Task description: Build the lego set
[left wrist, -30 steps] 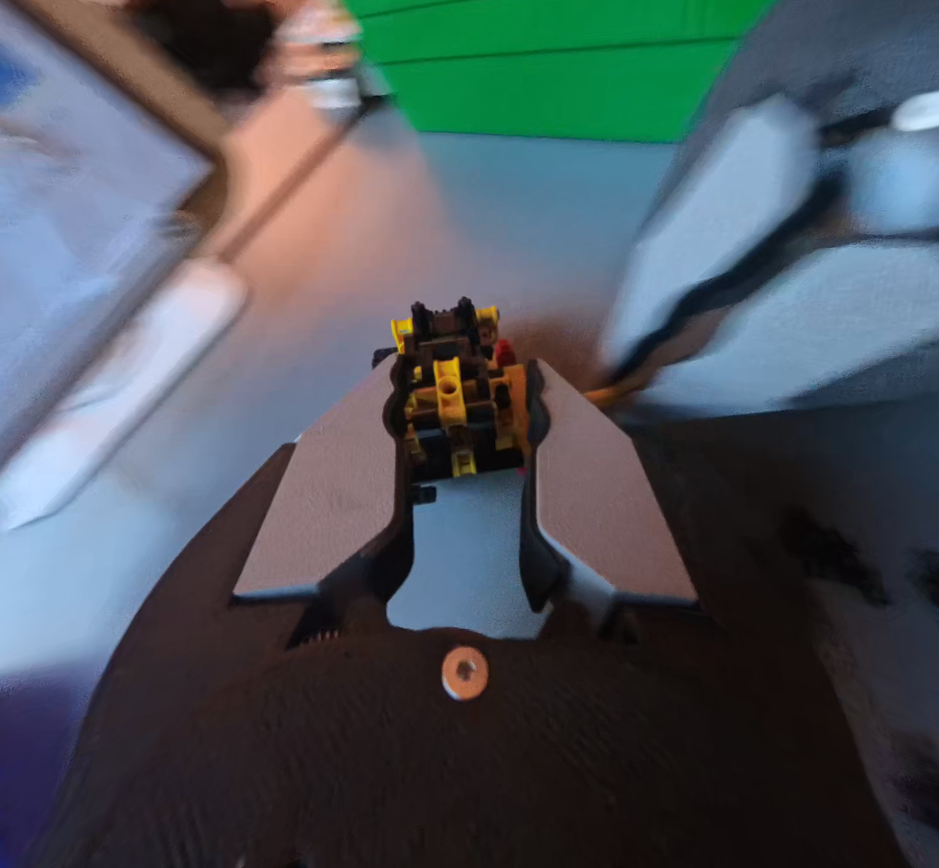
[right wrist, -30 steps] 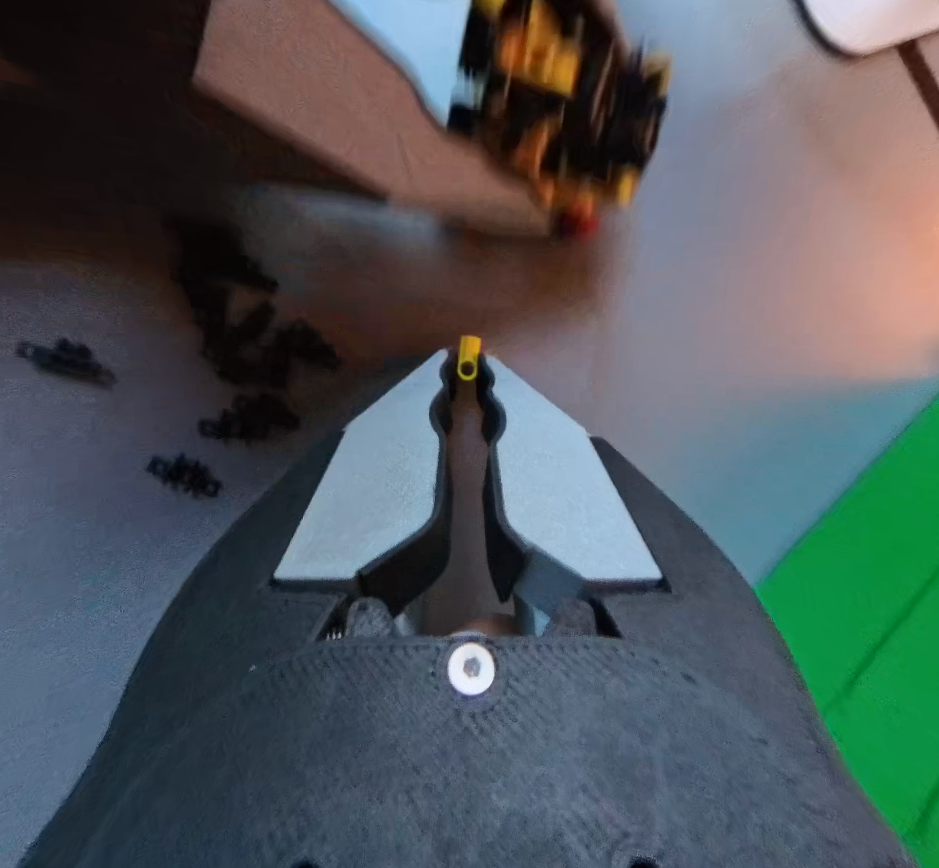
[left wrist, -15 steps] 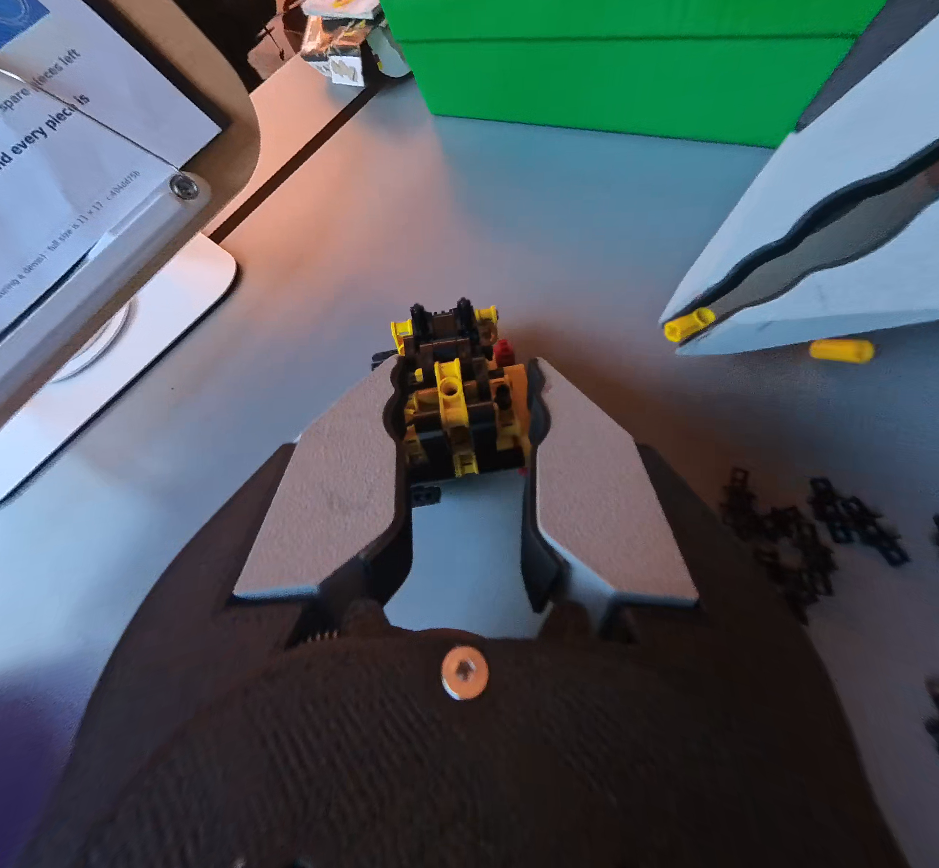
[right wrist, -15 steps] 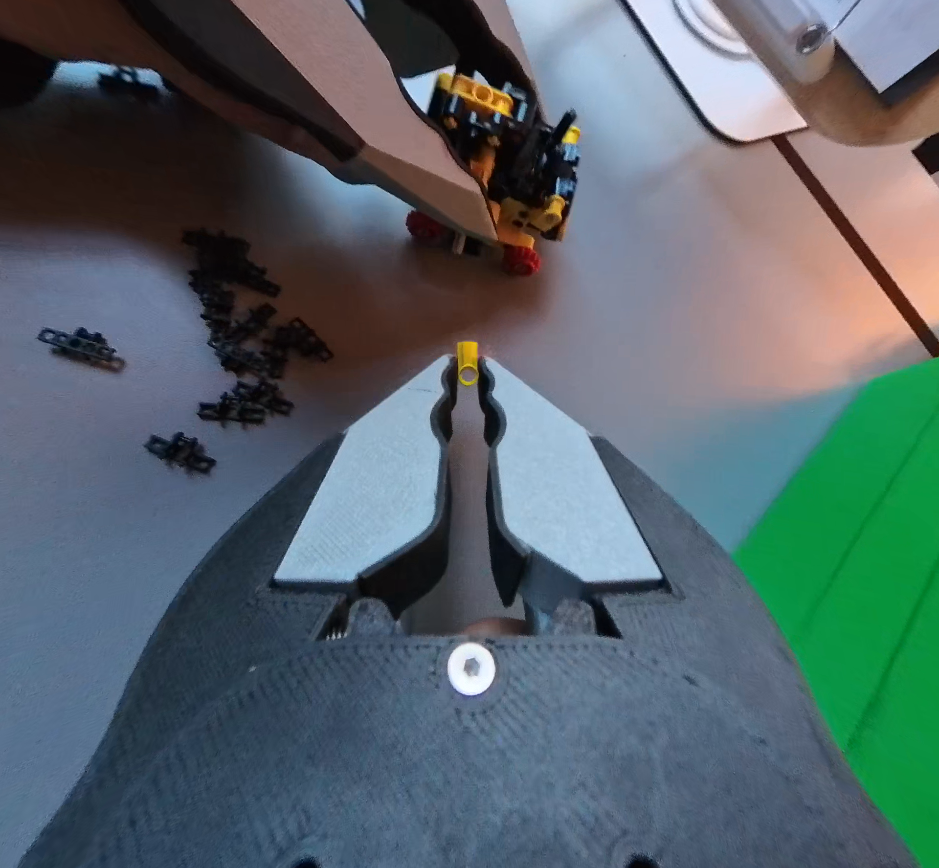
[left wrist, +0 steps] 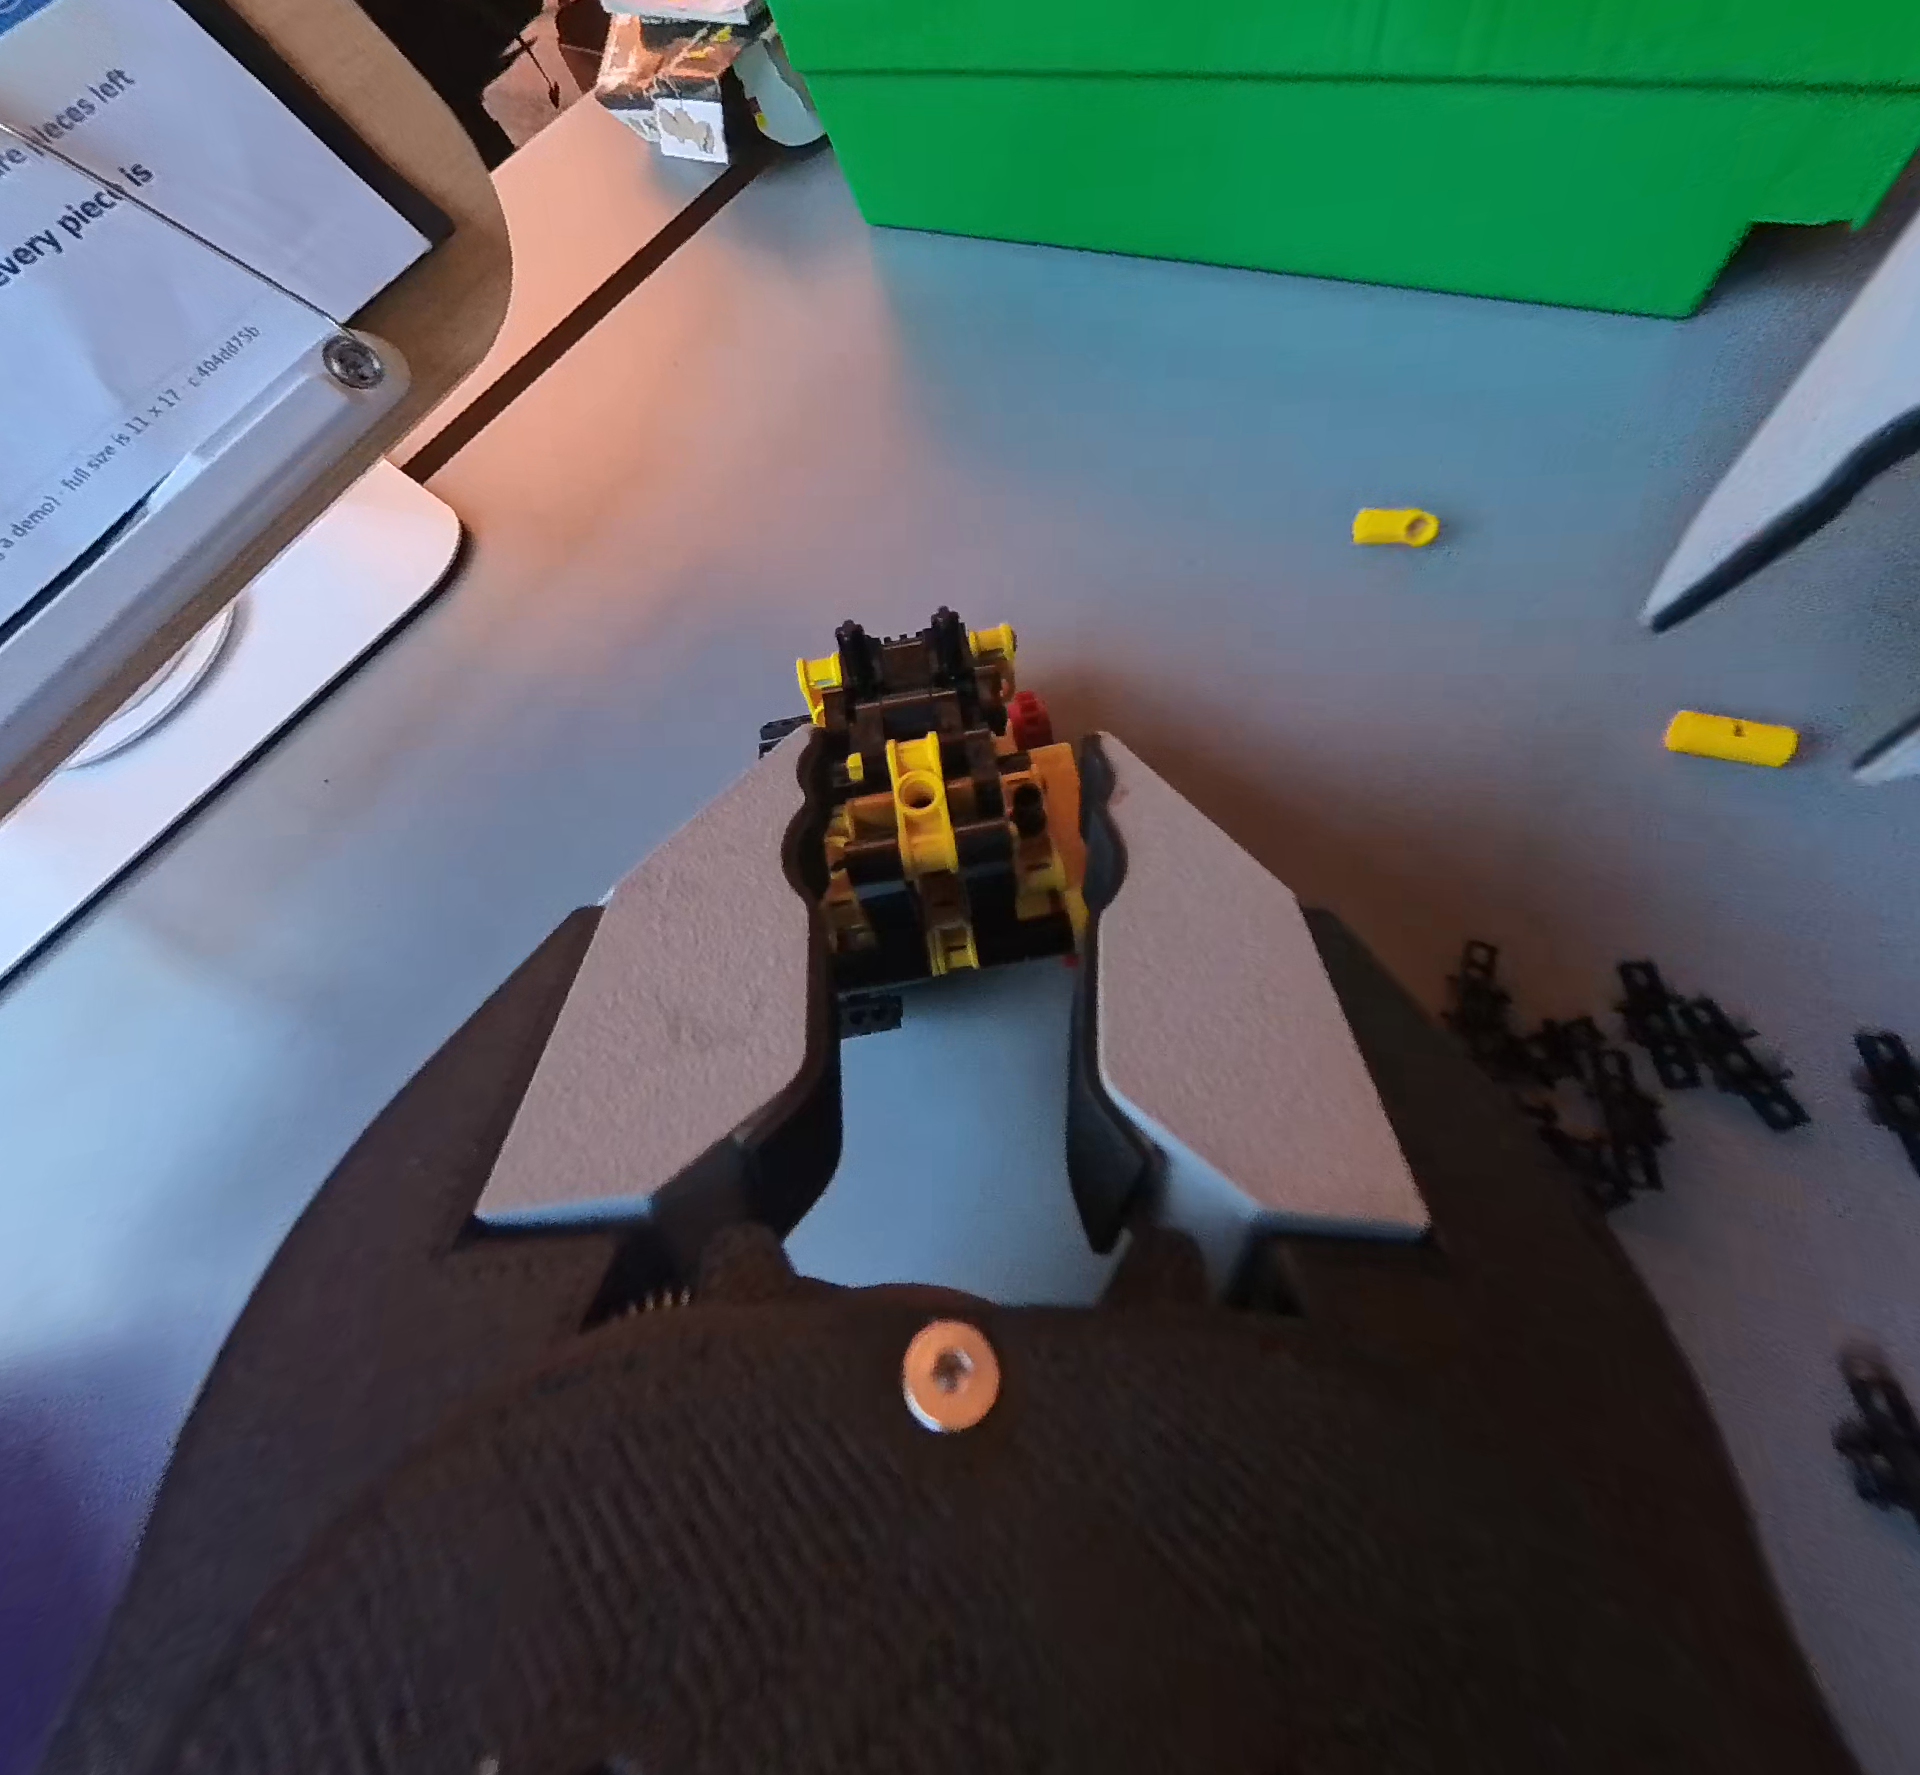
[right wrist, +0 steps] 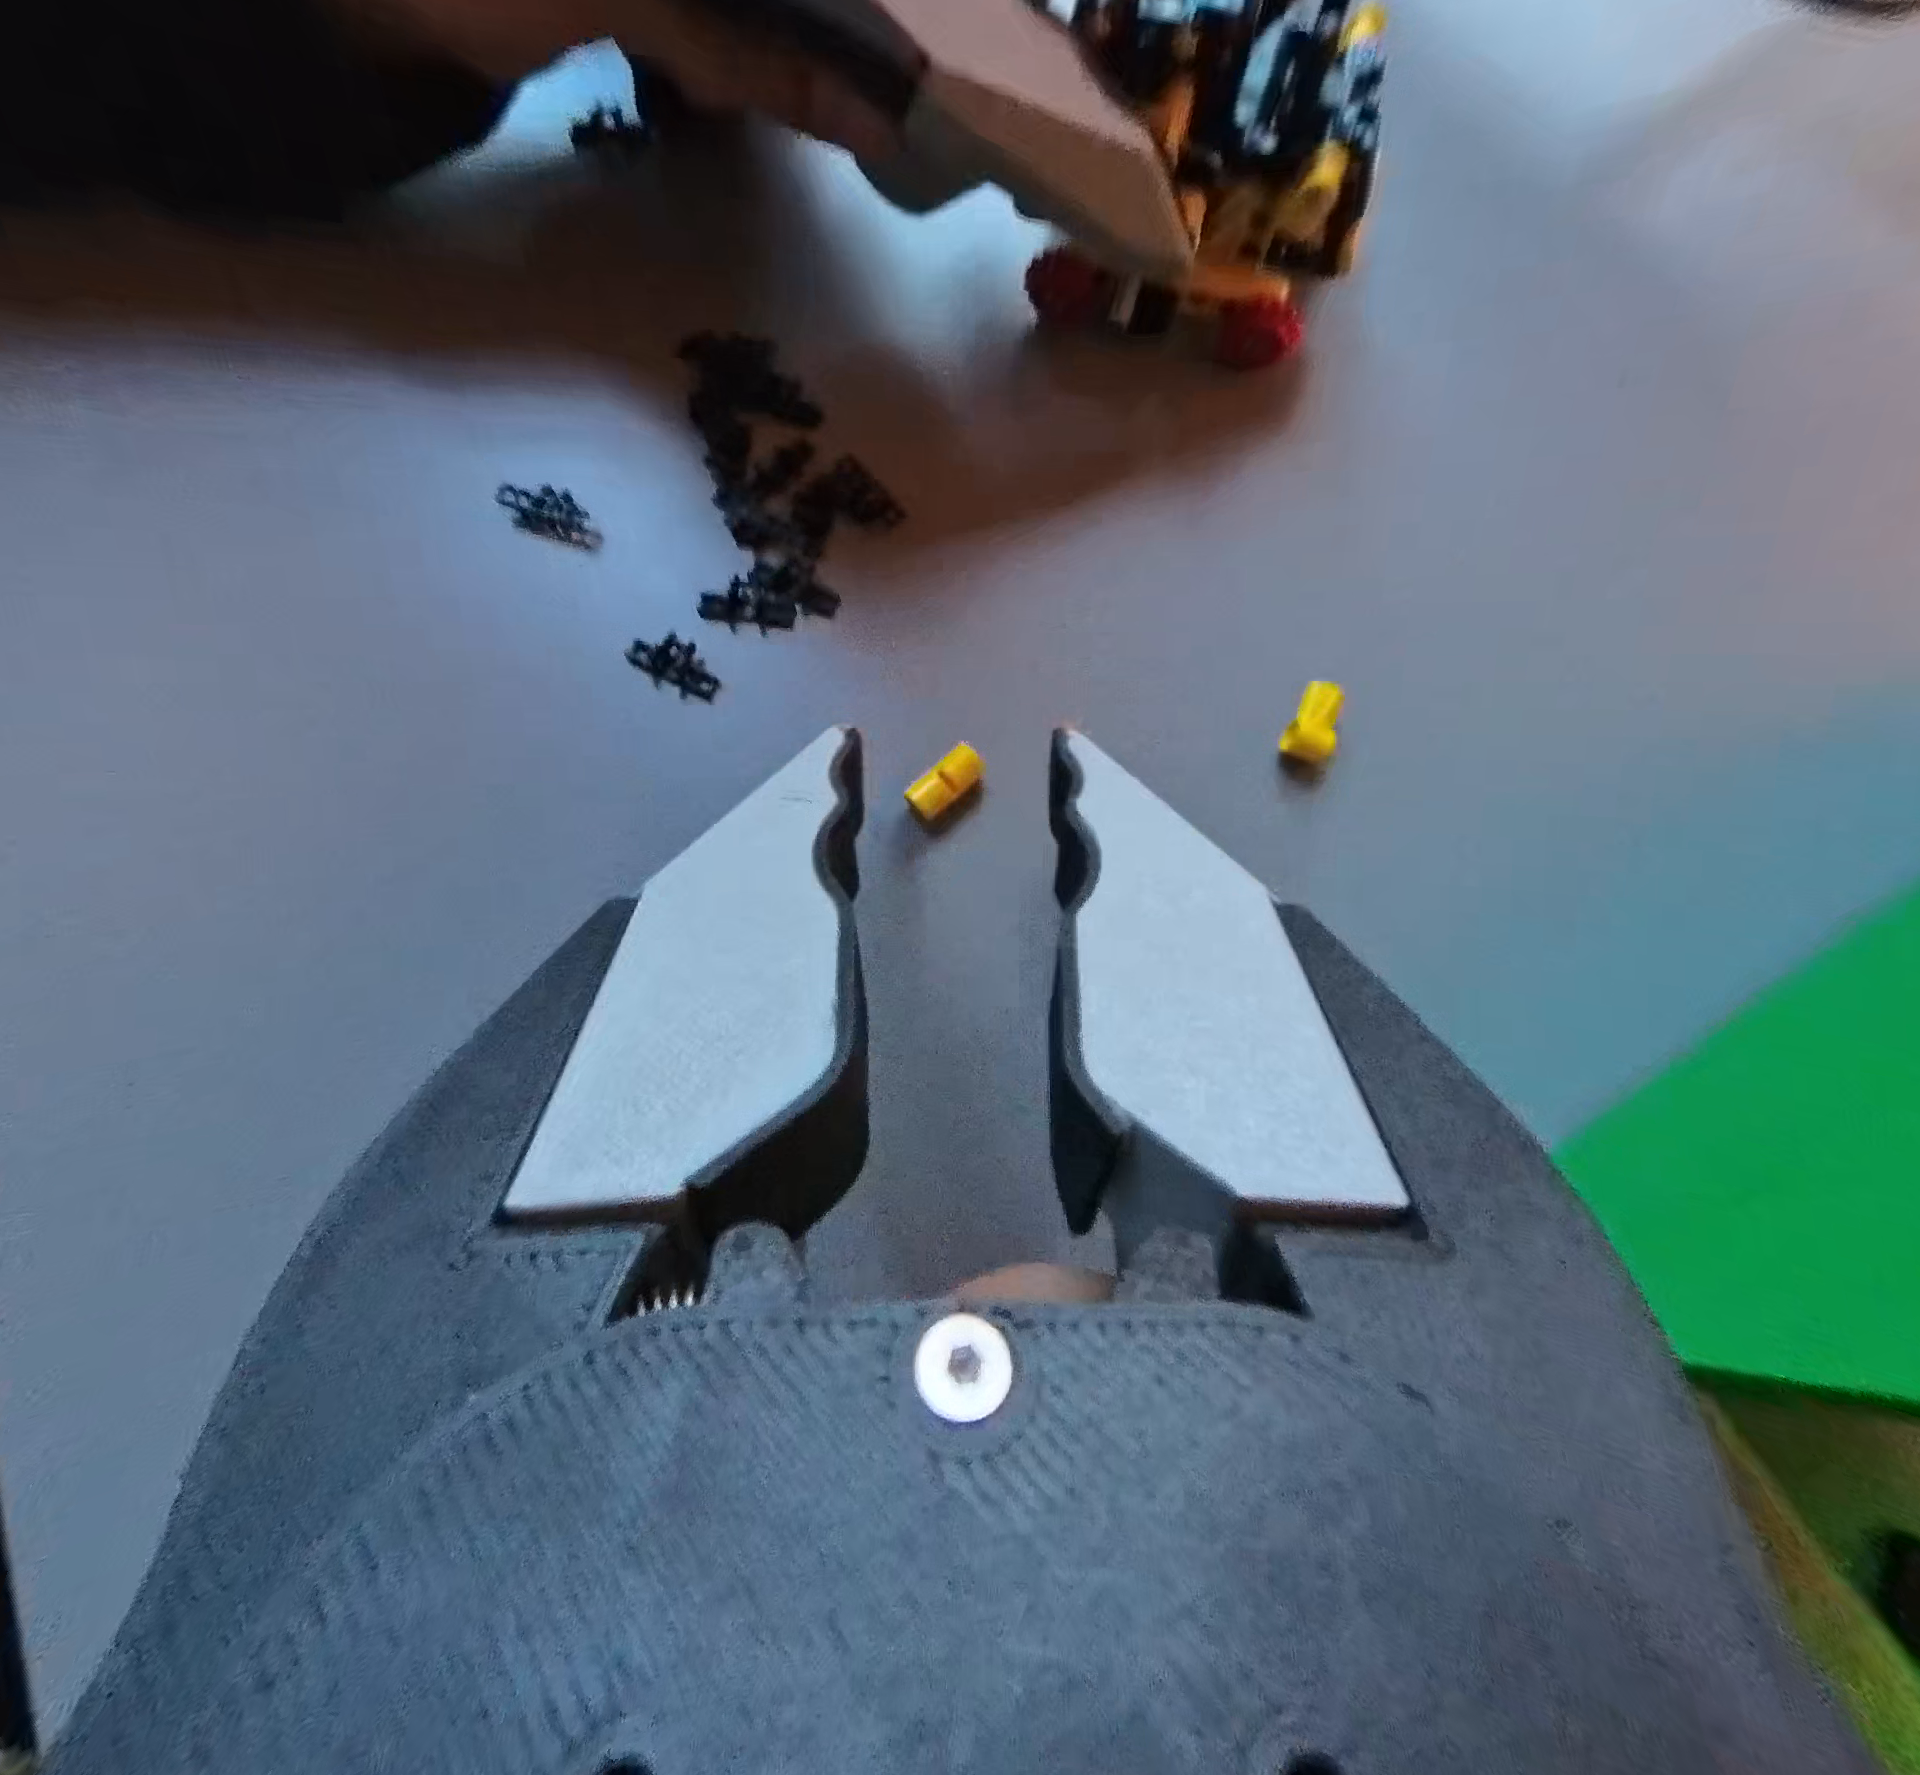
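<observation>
My left gripper (left wrist: 945,780) is shut on a yellow and black lego vehicle (left wrist: 935,821) that rests on the grey table on red wheels (right wrist: 1060,281); it also shows in the right wrist view (right wrist: 1236,94). My right gripper (right wrist: 956,769) is open and empty, low over the table. A small yellow connector piece (right wrist: 943,783) lies on the table between its fingertips. A second yellow piece (right wrist: 1311,717) lies to its right. Both pieces show in the left wrist view, one (left wrist: 1394,526) farther off and one (left wrist: 1730,738) beside the right gripper's fingers (left wrist: 1766,499).
Several loose black track links (right wrist: 769,489) lie scattered on the table, also at the right of the left wrist view (left wrist: 1621,1050). A stack of green bins (left wrist: 1299,63) stands at the back. A monitor on a white stand (left wrist: 208,624) is at the left.
My right gripper has opened and let go of the yellow piece, which now lies on the table. It has drawn back from the vehicle. The left gripper still holds the vehicle.
</observation>
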Demonstrator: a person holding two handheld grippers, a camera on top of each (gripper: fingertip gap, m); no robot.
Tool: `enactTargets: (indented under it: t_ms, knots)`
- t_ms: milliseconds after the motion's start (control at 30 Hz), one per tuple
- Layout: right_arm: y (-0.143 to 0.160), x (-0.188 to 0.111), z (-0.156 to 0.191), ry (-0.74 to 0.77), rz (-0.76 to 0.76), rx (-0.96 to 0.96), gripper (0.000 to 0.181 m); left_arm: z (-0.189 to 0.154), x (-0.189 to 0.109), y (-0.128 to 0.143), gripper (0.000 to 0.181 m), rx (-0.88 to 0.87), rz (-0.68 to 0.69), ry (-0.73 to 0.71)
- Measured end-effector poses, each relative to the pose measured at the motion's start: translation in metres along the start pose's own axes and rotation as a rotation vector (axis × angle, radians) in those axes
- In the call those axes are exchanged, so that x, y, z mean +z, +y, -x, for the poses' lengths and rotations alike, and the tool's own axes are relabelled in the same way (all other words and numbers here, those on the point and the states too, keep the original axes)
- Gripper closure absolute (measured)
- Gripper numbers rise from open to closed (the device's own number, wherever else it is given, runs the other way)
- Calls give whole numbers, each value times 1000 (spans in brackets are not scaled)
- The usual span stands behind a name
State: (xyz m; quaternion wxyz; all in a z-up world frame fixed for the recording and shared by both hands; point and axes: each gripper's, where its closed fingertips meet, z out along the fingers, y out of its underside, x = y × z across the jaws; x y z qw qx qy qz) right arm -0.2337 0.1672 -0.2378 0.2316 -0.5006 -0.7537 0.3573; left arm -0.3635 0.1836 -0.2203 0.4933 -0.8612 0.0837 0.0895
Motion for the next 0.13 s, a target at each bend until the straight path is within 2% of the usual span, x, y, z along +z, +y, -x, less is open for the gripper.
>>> enactTargets:
  t_ms: [33,133]
  knots:
    - [6,2,1,-5,23,2,147,0,0,0,137,-5,0,3]
    - [11,-1,4,8,25,-38,147,0,0,0,137,-10,1,6]
